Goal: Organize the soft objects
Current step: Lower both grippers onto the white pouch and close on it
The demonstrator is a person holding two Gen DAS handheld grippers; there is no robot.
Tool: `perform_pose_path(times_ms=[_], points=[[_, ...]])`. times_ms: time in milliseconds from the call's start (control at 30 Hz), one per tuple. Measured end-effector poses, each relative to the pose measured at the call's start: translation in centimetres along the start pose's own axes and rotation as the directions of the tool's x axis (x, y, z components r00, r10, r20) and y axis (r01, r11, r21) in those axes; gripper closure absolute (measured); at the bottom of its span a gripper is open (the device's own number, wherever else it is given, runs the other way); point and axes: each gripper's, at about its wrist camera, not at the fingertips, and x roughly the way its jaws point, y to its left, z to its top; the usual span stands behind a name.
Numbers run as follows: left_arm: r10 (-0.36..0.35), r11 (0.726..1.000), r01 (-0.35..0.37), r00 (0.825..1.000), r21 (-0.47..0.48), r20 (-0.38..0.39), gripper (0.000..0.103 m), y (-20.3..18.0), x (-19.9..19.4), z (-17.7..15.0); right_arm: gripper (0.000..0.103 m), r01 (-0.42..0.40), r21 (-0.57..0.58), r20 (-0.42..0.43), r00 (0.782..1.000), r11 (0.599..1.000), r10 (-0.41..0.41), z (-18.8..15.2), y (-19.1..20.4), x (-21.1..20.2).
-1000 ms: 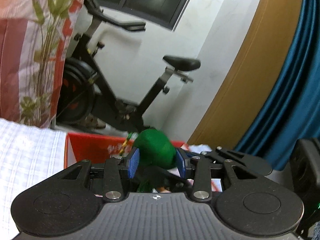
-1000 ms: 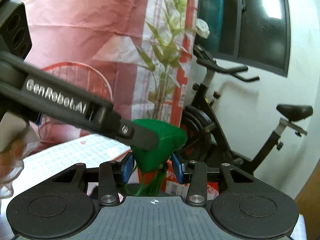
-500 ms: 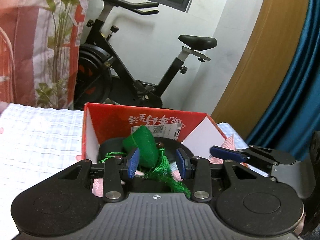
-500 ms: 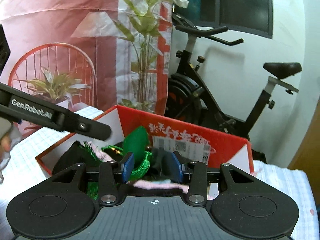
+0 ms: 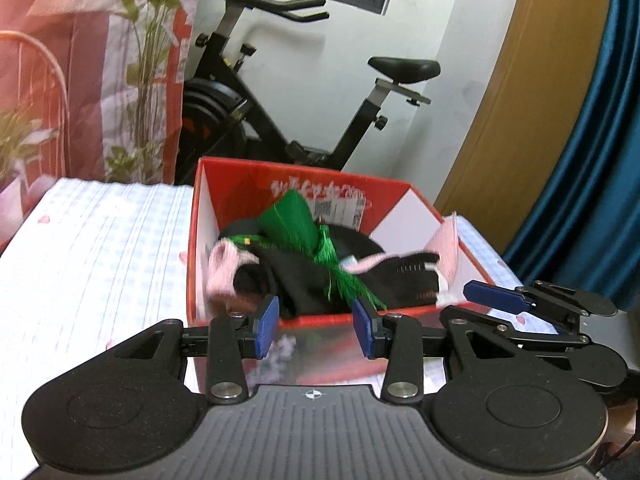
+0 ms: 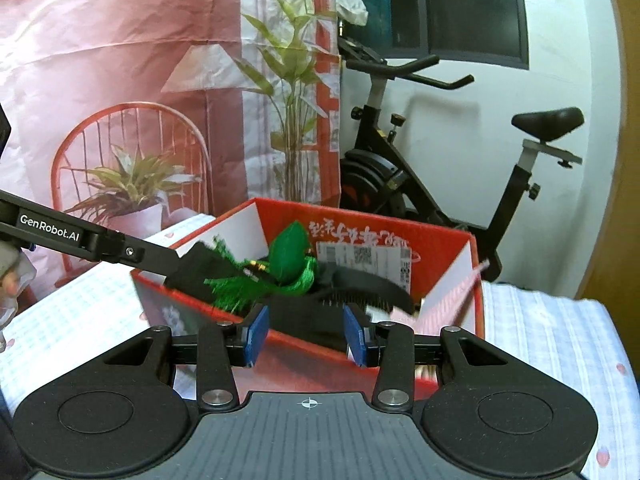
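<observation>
1. Soft objects fill the red box [image 5: 316, 184]: a green satin pouch [image 5: 290, 216] with a bright green tassel [image 5: 336, 268], black fabric [image 5: 304, 280], and a pale pink piece [image 5: 224, 264].
2. Left gripper [image 5: 316, 330]: its blue-padded fingers [image 5: 266, 326] stand partly apart with nothing between them, just short of the box's near wall.
3. Right gripper [image 6: 306, 336]: fingers [image 6: 256, 334] likewise partly apart and empty, at the box's near edge.
4. In the right wrist view the pouch [image 6: 290, 256] sits at twelve o'clock from the fingers, its tassel [image 6: 240, 290] trailing toward ten o'clock.
5. Pink cloth [image 6: 448, 308] hangs over the box rim at two o'clock.
6. The box rests on a white checked cover [image 5: 100, 248]; an exercise bike [image 5: 304, 92] stands behind.
</observation>
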Motion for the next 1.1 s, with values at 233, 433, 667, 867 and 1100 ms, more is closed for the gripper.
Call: perform_pose_path(times_ms=[233,433,667,867,1100], points=[[0.009,1.000,-0.009,0.999,-0.001,-0.042,0.060,-0.7,-0.6,-1.8,0.064,0.000,0.022,-0.058,0.998,1.000,0.002,-2.6,0.1,-1.2],[0.001,1.000,-0.003,0.996,-0.018,-0.091,0.057,-0.8,0.3,-3.5,0.057,0.025,0.032,-0.148,0.989,0.999,-0.020,-5.8,0.0,-0.8],[0.011,0.999,-0.019,0.986,-0.049,-0.169,0.053,0.1,2.0,-6.7,0.047,0.049,0.053,-0.264,0.964,0.997,-0.033,-9.5,-0.6,-0.4],[-0.012,0.996,-0.010,0.969,-0.085,-0.247,0.053,0.7,3.2,-9.2,0.044,0.049,0.081,-0.324,0.946,0.996,-0.021,-11.1,-1.3,-0.4],[-0.038,0.995,0.011,0.961,-0.102,-0.273,0.053,1.0,3.9,-10.0,0.039,0.011,0.104,-0.341,0.940,0.995,0.025,-11.9,-0.6,-0.7]])
